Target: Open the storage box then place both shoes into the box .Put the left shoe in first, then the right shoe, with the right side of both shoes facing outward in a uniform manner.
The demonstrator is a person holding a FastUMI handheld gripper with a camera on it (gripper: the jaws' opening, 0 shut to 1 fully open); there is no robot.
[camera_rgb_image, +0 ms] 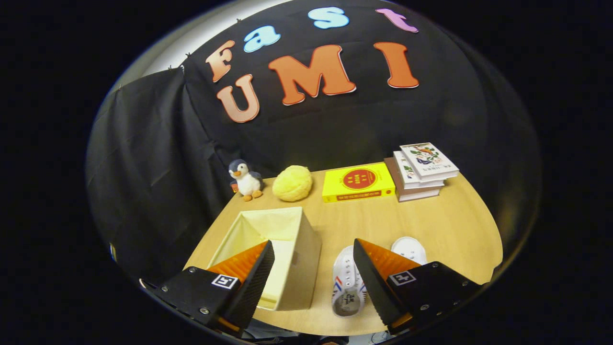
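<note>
Wide open and holding nothing, the gripper (313, 268) hovers above the table (445, 225), with the already open box (268, 254) and two shoes (347, 282) below, so picking up the left shoe seems next.

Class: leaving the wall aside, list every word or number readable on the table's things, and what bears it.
None reads clearly.
Yellow book: cover print too small.
Top book of the stack: print too small.
Shoe between the fingers: insole mark blurred.
Gripper, open: square markers, no words.
</note>
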